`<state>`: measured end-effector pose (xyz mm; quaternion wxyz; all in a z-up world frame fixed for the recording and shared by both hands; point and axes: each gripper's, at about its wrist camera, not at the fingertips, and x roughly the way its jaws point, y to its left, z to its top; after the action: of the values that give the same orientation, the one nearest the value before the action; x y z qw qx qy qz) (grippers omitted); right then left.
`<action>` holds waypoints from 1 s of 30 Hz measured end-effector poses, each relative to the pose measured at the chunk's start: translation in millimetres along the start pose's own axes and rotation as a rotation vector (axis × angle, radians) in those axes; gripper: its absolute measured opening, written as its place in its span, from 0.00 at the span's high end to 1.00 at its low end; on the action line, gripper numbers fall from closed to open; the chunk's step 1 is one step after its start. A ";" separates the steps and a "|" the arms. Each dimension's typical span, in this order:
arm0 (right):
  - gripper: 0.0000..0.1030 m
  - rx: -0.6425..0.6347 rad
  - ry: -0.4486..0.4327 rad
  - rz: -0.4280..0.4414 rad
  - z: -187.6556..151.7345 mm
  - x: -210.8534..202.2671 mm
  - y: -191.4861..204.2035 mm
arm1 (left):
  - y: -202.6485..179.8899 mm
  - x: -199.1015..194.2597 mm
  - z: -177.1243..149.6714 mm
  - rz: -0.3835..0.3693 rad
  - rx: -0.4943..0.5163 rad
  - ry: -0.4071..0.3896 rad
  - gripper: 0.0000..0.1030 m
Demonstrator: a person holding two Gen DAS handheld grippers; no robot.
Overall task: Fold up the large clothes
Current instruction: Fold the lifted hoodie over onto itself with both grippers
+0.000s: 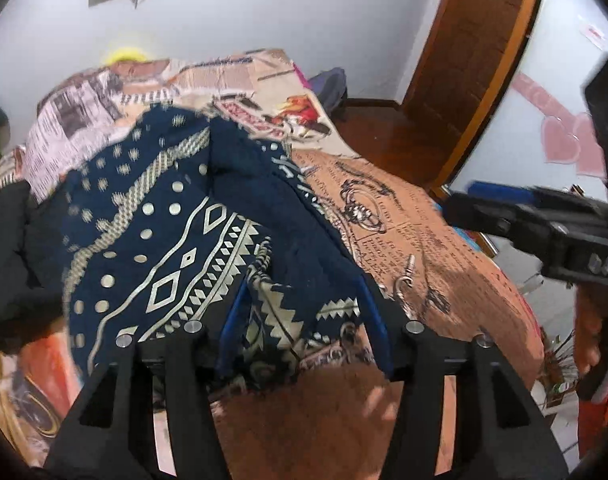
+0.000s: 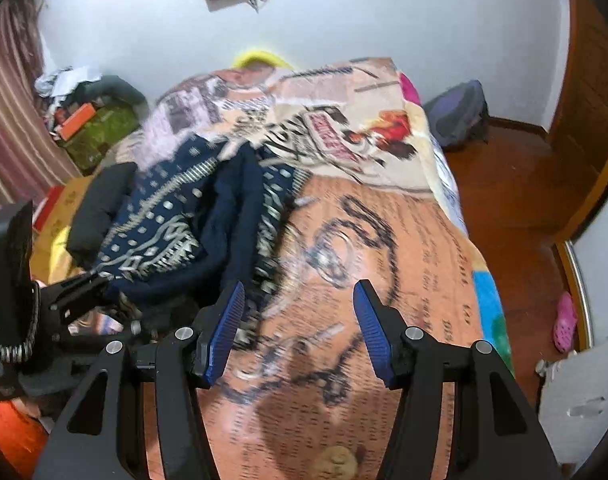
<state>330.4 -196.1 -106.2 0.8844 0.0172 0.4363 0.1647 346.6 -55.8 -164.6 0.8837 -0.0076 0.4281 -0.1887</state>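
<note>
A large navy garment with cream geometric patterns (image 1: 175,216) lies heaped on the bed; it also shows in the right wrist view (image 2: 191,216). My left gripper (image 1: 304,320) stands wide apart with the cloth draped over and between its blue pads; whether it grips the cloth is unclear. It shows at the left in the right wrist view (image 2: 75,296). My right gripper (image 2: 297,332) is open and empty above the orange bedspread (image 2: 404,240), right of the garment. It shows at the right in the left wrist view (image 1: 464,208).
A black garment (image 1: 11,260) lies left of the navy one. The bed's right edge drops to a wooden floor (image 2: 516,200) with a backpack (image 2: 460,112) and a door (image 1: 476,40). Clutter (image 2: 91,120) sits by the curtain at left.
</note>
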 end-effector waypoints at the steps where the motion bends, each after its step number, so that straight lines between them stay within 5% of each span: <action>1: 0.49 -0.007 -0.008 0.021 3.4 -0.7 6.3 | 2.0 -9.9 -0.7 0.005 0.008 -0.016 0.48; 10: 0.49 -0.055 0.028 0.183 17.2 26.3 61.4 | 67.9 -72.4 -8.2 0.140 -0.084 -0.135 0.40; 16: 0.49 -0.009 0.118 0.214 10.3 62.6 74.4 | 117.0 -56.5 -29.0 0.247 -0.162 -0.063 0.40; 23: 0.48 0.056 0.245 0.177 -10.9 93.3 59.7 | 130.0 -28.5 -49.5 0.210 -0.202 -0.022 0.40; 30: 0.48 0.086 0.322 0.235 -14.7 116.3 59.9 | 121.7 -17.9 -56.6 0.219 -0.193 -0.016 0.39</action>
<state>368.1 -105.5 -193.9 0.7764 0.0795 0.5736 0.2486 333.3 71.7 -208.3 0.8976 -0.0473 0.4355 -0.0490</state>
